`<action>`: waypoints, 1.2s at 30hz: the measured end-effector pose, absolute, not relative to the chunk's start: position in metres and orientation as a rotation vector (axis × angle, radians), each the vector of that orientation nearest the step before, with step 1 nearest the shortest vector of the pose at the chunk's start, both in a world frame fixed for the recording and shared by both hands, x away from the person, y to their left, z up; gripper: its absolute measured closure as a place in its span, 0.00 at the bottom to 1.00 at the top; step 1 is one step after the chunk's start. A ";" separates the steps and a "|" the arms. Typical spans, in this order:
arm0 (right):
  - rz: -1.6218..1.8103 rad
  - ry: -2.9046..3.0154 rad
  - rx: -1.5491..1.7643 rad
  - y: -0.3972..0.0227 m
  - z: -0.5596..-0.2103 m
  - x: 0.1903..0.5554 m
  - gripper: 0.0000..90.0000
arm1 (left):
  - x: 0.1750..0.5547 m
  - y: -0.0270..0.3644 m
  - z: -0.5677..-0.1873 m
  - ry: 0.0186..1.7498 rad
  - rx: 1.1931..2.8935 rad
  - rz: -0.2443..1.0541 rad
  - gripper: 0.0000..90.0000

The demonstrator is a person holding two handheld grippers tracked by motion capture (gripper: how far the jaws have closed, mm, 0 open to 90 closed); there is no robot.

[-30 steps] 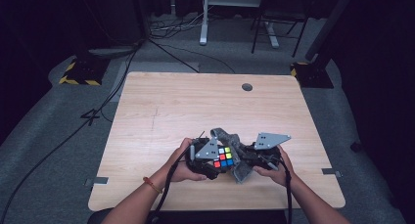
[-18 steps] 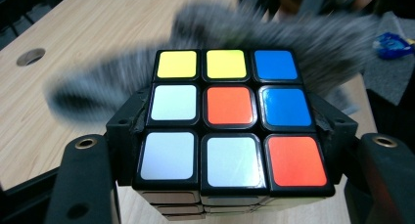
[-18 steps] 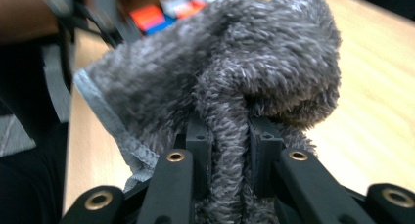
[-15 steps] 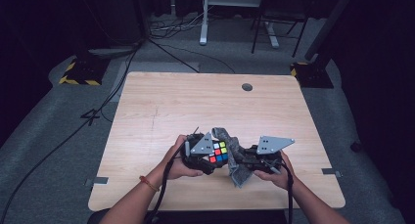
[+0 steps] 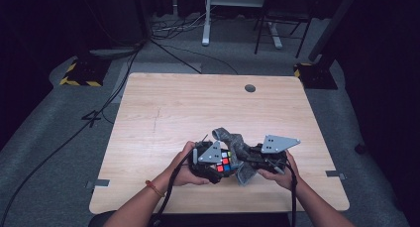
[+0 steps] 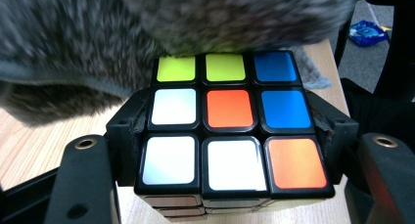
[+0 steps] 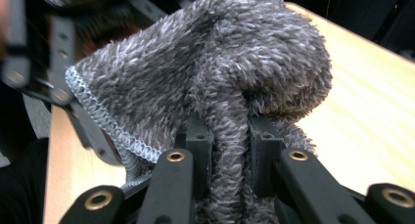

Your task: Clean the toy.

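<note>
A colour-tiled puzzle cube sits between the jaws of my left gripper, which is shut on its two sides near the table's front edge. A fuzzy grey cloth lies against the cube's far face. My right gripper is shut on a fold of that cloth and holds it up against the cube. White, orange, blue and yellow-green tiles face the left gripper view.
The wooden table stretches away bare behind the hands, with a round cable hole near its far edge. Cables and desk legs stand on the grey floor beyond.
The two grippers with cube and cloth shifted slightly to the left and closer together; the cloth now covers more of the cube's far side.
</note>
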State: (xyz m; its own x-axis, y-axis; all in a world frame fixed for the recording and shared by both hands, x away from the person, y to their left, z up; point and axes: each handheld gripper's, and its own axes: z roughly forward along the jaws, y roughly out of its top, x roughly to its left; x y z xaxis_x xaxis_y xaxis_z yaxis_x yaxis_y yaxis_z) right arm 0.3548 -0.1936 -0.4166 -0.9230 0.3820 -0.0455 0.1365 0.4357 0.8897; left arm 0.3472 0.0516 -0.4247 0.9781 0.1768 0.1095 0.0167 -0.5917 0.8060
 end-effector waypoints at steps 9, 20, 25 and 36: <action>1.468 2.490 0.437 -0.192 -0.423 0.354 0.84 | 0.350 0.058 -0.420 0.156 2.164 0.235 0.37; 1.503 2.440 0.368 -0.186 -0.413 0.343 0.84 | 0.351 0.050 -0.426 0.168 2.234 0.256 0.36; 1.508 2.449 0.340 -0.179 -0.412 0.342 0.84 | 0.352 0.043 -0.432 0.175 2.284 0.275 0.37; 1.402 2.499 0.477 -0.195 -0.428 0.360 0.84 | 0.354 0.056 -0.420 0.192 2.211 0.276 0.37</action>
